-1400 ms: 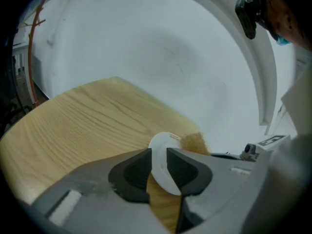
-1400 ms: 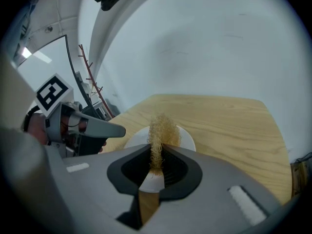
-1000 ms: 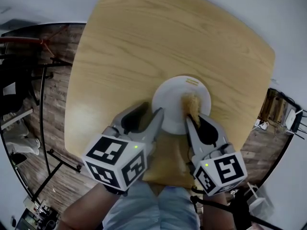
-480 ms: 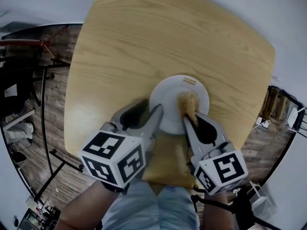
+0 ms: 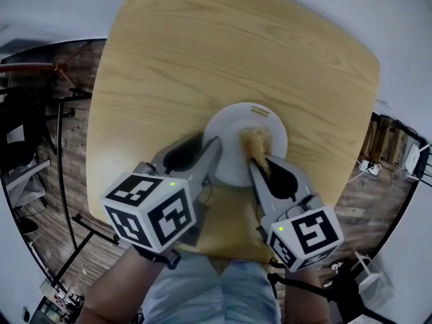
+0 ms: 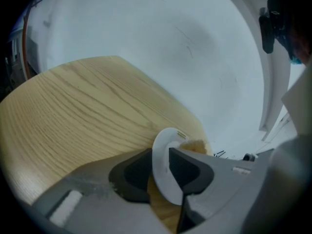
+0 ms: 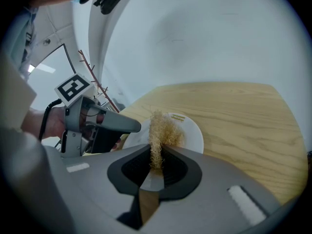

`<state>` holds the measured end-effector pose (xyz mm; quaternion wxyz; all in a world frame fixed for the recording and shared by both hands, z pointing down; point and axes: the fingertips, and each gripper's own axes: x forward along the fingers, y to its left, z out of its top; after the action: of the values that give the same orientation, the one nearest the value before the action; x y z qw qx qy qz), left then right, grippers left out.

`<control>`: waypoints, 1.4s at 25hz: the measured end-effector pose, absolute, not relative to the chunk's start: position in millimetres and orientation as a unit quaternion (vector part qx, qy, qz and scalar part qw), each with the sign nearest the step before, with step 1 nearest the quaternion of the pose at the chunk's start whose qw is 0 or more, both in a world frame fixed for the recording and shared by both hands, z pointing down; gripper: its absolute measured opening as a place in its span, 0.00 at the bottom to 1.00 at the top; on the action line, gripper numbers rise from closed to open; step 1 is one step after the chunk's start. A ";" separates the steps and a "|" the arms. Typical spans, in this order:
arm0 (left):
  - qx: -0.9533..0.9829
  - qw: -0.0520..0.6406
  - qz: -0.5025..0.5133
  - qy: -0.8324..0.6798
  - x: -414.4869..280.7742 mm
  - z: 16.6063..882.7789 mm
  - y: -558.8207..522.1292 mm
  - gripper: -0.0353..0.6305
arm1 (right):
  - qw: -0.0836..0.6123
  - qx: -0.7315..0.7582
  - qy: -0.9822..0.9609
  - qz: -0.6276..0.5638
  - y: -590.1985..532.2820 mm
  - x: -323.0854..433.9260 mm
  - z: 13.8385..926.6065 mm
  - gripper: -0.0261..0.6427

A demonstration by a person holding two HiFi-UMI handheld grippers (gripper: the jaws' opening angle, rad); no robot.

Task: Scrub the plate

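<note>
Plate point(image 5: 227, 139) flat; left gripper point(image 6: 161, 164), just closing, clamps its near rim. Right gripper point(image 7: 156, 161) pinches scrubber point(image 7: 164, 128), long axis along jaws.

Left tongs point(image 5: 208, 146): lower left, jaws just closing, apparently pinching plate point(image 5: 226, 132) rim. Right tongs point(image 5: 260, 159): lower right, clamped on scrubber point(image 5: 255, 140).
</note>
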<state>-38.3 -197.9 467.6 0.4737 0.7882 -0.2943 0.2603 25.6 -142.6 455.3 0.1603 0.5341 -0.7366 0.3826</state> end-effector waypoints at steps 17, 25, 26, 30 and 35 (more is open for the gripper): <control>0.789 0.481 0.268 -0.272 -34.5 461.1 -193.8 0.14 | 0.131 0.517 -0.749 0.392 -142.9 22.5 450.7 0.11; 0.798 0.458 0.285 -0.270 -34.9 451.9 -196.1 0.14 | 0.143 0.534 -0.745 0.373 -148.4 40.1 435.5 0.11; 0.799 0.456 0.287 -0.268 -34.2 451.1 -195.9 0.14 | 0.165 0.537 -0.744 0.361 -150.4 43.5 435.7 0.11; 0.805 0.449 0.287 -0.262 -28.4 447.1 -192.8 0.14 | 0.226 0.542 -0.735 0.338 -158.8 53.2 441.4 0.11; 0.819 0.432 0.287 -0.246 -20.2 440.1 -190.4 0.14 | 0.267 0.535 -0.732 0.326 -166.3 50.1 445.6 0.11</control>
<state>-20.2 -190.4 440.1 0.4325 0.8185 -0.2463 0.2869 50.1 -166.3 445.6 0.2672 0.5348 -0.7324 0.3257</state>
